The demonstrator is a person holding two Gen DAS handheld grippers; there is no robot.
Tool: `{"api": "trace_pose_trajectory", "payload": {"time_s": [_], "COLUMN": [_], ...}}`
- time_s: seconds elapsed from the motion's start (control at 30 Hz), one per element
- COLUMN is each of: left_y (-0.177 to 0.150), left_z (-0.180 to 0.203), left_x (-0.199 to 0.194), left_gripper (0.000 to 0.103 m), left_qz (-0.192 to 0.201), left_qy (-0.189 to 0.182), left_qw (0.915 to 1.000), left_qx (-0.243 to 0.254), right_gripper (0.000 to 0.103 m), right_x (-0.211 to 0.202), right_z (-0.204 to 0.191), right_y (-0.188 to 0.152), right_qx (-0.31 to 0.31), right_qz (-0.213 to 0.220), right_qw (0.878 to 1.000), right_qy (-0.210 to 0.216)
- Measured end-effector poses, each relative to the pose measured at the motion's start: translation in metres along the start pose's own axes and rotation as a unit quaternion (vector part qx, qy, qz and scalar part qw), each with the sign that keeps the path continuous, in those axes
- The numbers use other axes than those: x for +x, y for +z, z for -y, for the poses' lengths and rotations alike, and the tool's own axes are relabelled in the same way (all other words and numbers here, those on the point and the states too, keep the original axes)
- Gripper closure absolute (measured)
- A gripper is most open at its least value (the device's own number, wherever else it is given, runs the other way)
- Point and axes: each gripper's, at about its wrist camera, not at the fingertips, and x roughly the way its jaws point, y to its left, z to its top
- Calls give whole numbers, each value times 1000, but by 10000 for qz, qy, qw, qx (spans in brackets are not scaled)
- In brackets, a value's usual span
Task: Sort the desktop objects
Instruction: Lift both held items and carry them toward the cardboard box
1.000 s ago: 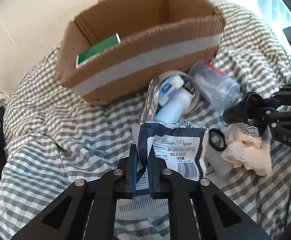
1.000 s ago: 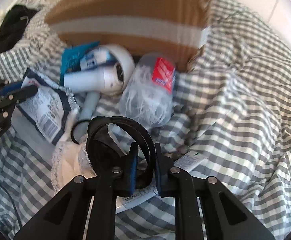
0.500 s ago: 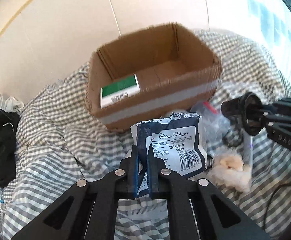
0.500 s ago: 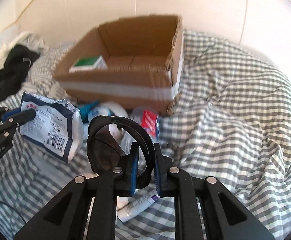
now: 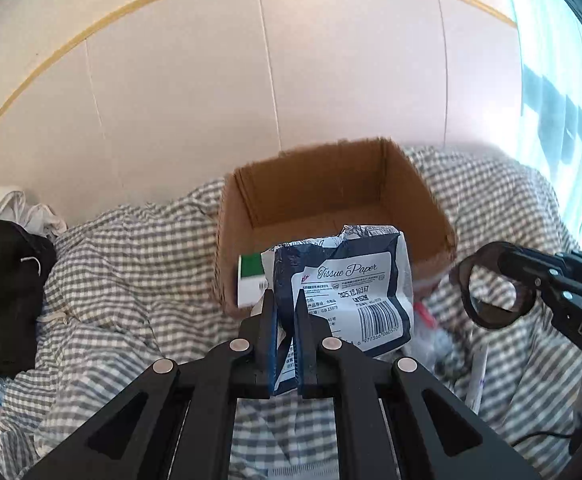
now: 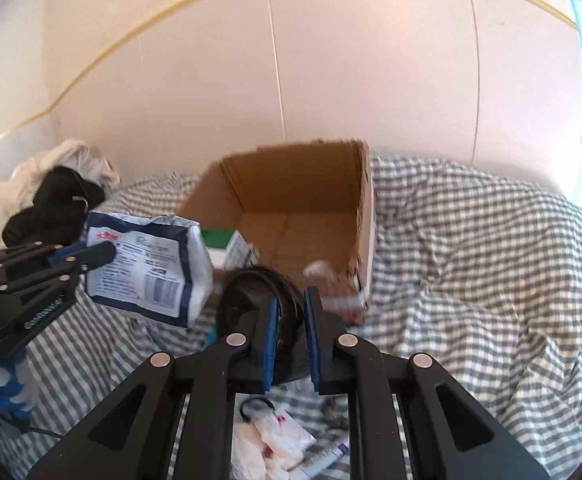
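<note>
So, barely started: green box (image 5: 251,266) in carton (image 5: 415,196), left gripper (image 5: 285,312) clamping tissue pack (image 5: 355,280), right gripper (image 6: 291,314) pinching black ring (image 6: 259,284), clutter left.

I am counting two grippers: the left gripper (image 5: 283,312) at lower centre of its own view, the right gripper (image 6: 291,320) at lower centre of its own. I am seeing one tissue pack (image 5: 355,292), one black ring (image 5: 491,286) at the right edge, one box (image 5: 331,200) at centre with one green carton (image 5: 251,280) inside it. One checked cloth (image 6: 471,260) is spreading underneath, and one black garment (image 5: 7,292) is lying at the left.
</note>
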Motion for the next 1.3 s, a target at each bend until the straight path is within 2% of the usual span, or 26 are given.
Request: {"api": "trace_pose_trajectory", "payload": {"time_s": [0.37, 0.77, 1.0, 1.3], "left_y": [41, 82, 106, 115], "left_z": [-1, -5, -3, -6], "left_x": [-7, 2, 22, 72], "left_gripper": [97, 97, 97, 97], "left_qz": [509, 988, 1192, 1109], "left_qy": [-146, -182, -266, -300], "left_qw": [9983, 9939, 9909, 9920], "left_qx": [-233, -459, -567, -525], "right_gripper": [92, 92, 92, 92], "right_x": [-2, -1, 17, 59], "right_z": [6, 9, 8, 15], "right_y": [19, 76, 104, 118], "right_qx": [116, 96, 44, -67], "right_qz": [310, 890, 1043, 1047], "right_qw": [9994, 9960, 9945, 9945], "right_qy": [-32, 11, -7, -79]}}
